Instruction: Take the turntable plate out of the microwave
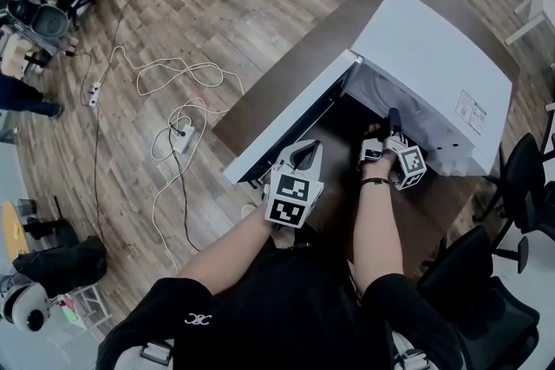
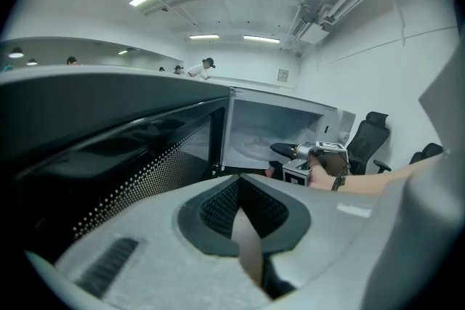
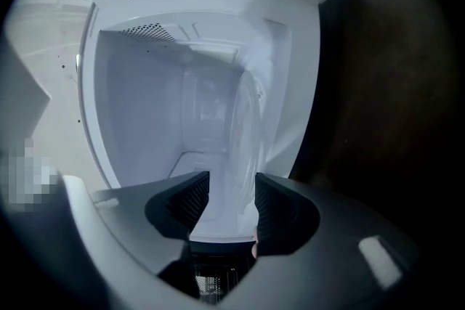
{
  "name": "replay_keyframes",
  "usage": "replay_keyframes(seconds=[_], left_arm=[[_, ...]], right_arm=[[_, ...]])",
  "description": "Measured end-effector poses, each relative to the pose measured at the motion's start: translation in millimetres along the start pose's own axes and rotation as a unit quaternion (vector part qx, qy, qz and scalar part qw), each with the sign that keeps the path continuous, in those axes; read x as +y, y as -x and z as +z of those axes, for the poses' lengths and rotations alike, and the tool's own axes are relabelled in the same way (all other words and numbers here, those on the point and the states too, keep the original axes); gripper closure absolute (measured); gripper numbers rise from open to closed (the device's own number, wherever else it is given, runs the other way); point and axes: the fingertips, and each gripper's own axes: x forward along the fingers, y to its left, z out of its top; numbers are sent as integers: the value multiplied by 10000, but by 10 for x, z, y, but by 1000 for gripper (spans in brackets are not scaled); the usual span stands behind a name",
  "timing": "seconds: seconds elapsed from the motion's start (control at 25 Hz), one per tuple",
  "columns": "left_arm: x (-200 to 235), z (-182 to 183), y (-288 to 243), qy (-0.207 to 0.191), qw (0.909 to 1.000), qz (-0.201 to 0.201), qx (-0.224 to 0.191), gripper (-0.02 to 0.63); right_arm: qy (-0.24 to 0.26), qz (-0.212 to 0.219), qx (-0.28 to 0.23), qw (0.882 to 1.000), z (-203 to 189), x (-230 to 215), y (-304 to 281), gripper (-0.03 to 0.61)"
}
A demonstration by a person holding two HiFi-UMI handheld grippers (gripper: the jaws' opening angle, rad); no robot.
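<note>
glass turntable plate [image 3: 245,128] lying inside the open microwave [image 1: 434,56] on the desk [image 1: 260,91], its rim seen through the gap of the right gripper [image 3: 231,184]; jaws moderately apart, not yet closed on it. left gripper [image 2: 238,181] near the door [image 1: 286,121], jaws pressed together on nothing. likely trouble: slick, thin rim slipping from a shallow pinch, or tilting and knocking the cavity sill on the way out.
</note>
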Motion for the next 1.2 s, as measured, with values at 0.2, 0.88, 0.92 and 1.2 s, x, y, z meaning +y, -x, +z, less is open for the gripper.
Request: replay_keyframes(seconds=[0.2,0.88,0.92,1.2], left_arm=[[-38,-47,-22,42,10000,-29,73,604],[-98,-114,-46,-83,9998,-87,154,604],[-104,-117,-48,-88,9998,-94,158,604],[-184,-179,-90,-158,9995,-207,160,604]], right_arm=[[399,183,73,9990,34,235,-118,390],[482,6,-31,9988,260,239,-537,384],[508,-28,-36,9987,280,219,-565,395],[218,-103,-201,9995,361,166,-703,437]])
